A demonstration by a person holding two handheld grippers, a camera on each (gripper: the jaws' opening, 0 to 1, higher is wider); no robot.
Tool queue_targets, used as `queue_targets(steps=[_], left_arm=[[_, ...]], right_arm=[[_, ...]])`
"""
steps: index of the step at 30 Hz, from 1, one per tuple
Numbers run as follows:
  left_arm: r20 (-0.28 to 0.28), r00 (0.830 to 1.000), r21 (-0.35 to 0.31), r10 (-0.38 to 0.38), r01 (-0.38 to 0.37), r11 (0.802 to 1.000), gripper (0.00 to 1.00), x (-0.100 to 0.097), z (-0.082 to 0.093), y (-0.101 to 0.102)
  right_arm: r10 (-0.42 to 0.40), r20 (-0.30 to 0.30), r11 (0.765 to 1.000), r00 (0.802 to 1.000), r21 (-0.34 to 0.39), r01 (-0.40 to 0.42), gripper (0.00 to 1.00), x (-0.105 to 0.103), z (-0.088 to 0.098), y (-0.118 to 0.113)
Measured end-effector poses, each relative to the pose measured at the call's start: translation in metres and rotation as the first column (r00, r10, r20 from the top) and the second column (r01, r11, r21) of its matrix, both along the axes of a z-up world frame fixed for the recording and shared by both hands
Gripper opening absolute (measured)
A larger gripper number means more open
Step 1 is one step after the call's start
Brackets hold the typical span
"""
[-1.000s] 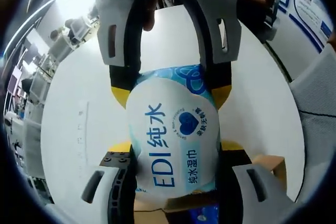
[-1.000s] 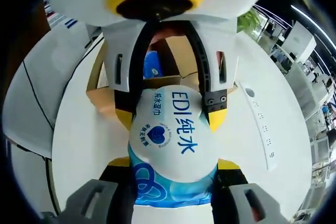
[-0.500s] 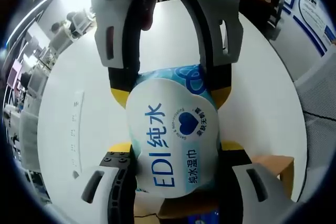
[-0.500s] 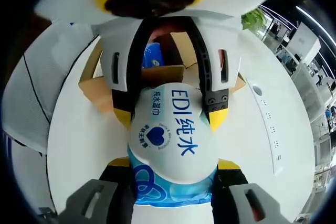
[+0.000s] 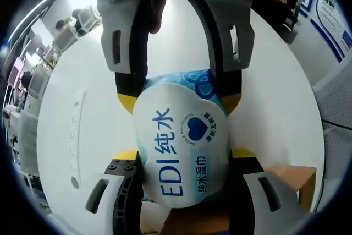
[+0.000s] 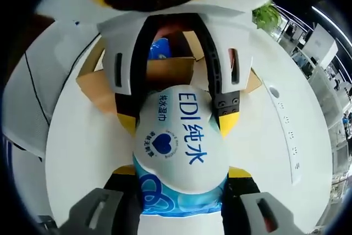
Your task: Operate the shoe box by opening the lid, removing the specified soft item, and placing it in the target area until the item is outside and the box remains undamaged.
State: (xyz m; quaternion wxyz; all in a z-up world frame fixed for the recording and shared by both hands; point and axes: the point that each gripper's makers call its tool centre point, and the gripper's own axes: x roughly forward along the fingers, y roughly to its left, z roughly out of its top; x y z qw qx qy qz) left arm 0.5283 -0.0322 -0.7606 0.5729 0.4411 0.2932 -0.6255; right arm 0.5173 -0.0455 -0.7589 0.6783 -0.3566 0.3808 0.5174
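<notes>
Wet wipes pack point(image 5: 184, 147) pinched between both grippers, held above white table point(image 5: 82, 81). Left gripper point(image 5: 181, 160) jaws clamped on the pack's near end in left gripper view; right gripper point(image 5: 179, 100) comes in from 12 o'clock, yellow-tipped jaws squeezing its far end. Right gripper view: pack point(image 6: 179, 141) at centre, open cardboard shoe box point(image 6: 165, 70) behind at 12 o'clock, power strip point(image 6: 289, 136) at 3 o'clock
</notes>
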Motion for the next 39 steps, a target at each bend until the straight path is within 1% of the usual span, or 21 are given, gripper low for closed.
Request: queue_targets(steps=[6, 19, 22, 24, 28, 34, 39], left_arm=[[-0.002, 1.0, 0.005, 0.009, -0.009, 1.0, 0.6, -0.001, -0.011, 0.005], [0.011, 1.0, -0.001, 0.006, -0.006, 1.0, 0.61, 0.002, -0.009, 0.002], [0.018, 1.0, -0.003, 0.0, 0.0, 1.0, 0.61, 0.002, -0.009, 0.002], [0.011, 1.0, -0.001, 0.005, -0.005, 1.0, 0.61, 0.002, -0.008, 0.002], [0.015, 1.0, 0.0, 0.0, 0.0, 1.0, 0.6, 0.002, -0.006, 0.001], [0.013, 1.0, -0.007, 0.009, -0.008, 1.0, 0.59, 0.002, 0.0, 0.001], [0.01, 1.0, -0.027, 0.002, -0.002, 1.0, 0.57, 0.0, 0.012, -0.002]], right_arm=[[0.008, -0.006, 1.0, 1.0, 0.007, -0.008, 0.56, -0.003, -0.008, 0.005], [0.001, -0.016, 1.0, 1.0, 0.001, -0.001, 0.57, -0.001, -0.013, 0.003], [-0.005, -0.01, 1.0, 1.0, -0.003, 0.005, 0.57, -0.001, -0.013, 0.003], [-0.007, -0.007, 1.0, 1.0, -0.004, 0.007, 0.58, -0.002, -0.012, 0.003], [-0.017, -0.002, 1.0, 1.0, -0.009, 0.017, 0.58, -0.001, -0.012, 0.002], [-0.034, 0.0, 0.999, 0.999, -0.003, 0.034, 0.55, -0.002, -0.004, -0.003], [-0.052, 0.006, 0.999, 0.999, 0.0, 0.052, 0.52, -0.004, 0.004, -0.007]])
